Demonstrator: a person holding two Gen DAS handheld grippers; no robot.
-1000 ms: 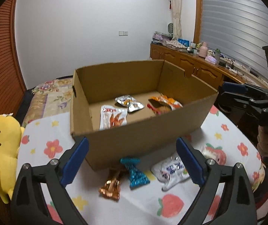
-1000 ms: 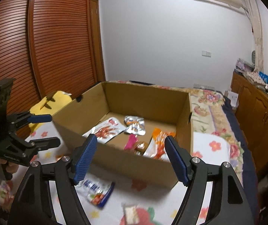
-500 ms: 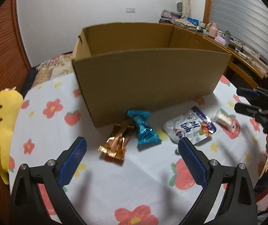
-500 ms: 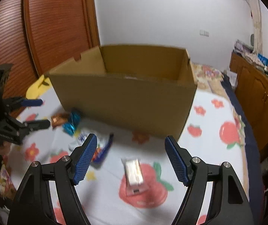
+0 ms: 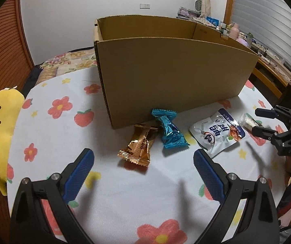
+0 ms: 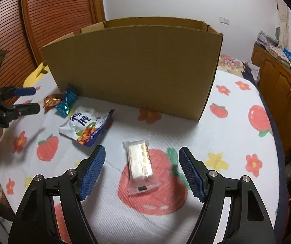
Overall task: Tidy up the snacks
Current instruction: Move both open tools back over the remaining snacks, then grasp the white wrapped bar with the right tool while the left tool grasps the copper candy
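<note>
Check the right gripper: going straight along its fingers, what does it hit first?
Most likely the clear-wrapped bar. It lies on the tablecloth, centred between the open right gripper fingers, nothing in between. The fisheye leaves depth unclear. The box stands well beyond it.

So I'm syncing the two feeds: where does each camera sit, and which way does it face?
Left wrist: on the left hand-held gripper, looking down across the table at the bronze candy and box; its open blue fingers show.
Right wrist: on the right hand-held gripper, facing the clear-wrapped bar; open fingers show.
Shared: box, white pouch, teal candy, each other's gripper.
</note>
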